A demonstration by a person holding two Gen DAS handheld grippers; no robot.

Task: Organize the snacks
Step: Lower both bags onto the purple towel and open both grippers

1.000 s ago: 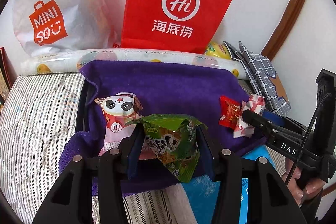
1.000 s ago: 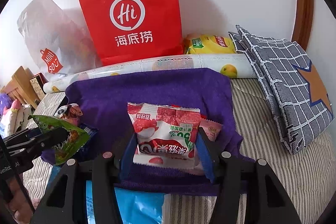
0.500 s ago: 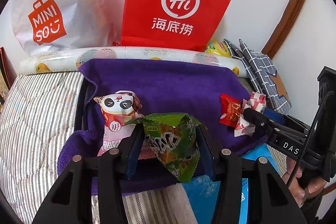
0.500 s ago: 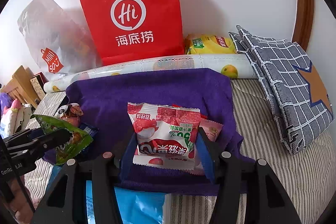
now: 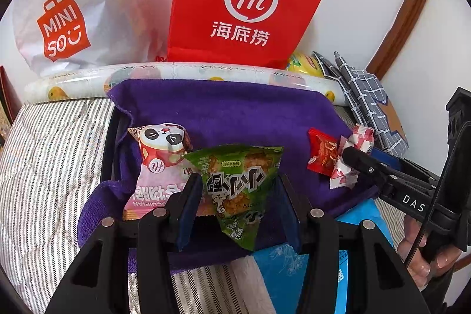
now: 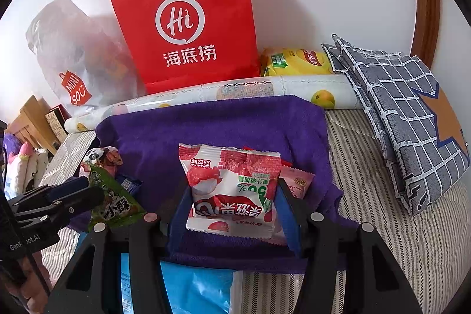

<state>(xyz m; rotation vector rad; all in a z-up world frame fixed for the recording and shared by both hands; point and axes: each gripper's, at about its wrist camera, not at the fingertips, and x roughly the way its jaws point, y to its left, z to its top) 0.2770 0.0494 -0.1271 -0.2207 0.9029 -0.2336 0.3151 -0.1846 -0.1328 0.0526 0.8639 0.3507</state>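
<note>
- Your left gripper (image 5: 238,193) has its jaws clamped on the green snack packet (image 5: 235,190), held above the near edge of the purple towel (image 5: 235,114) on the bed.
- Your right gripper (image 6: 232,202) has its jaws closed on the lychee packet (image 6: 232,187), its long side running across the jaws.
- The panda packet (image 5: 159,164) lies just left of the left jaws; the red candy (image 5: 322,155) lies nearer your right hand.
- Each packet probably sets down straight ahead on the towel.
</note>
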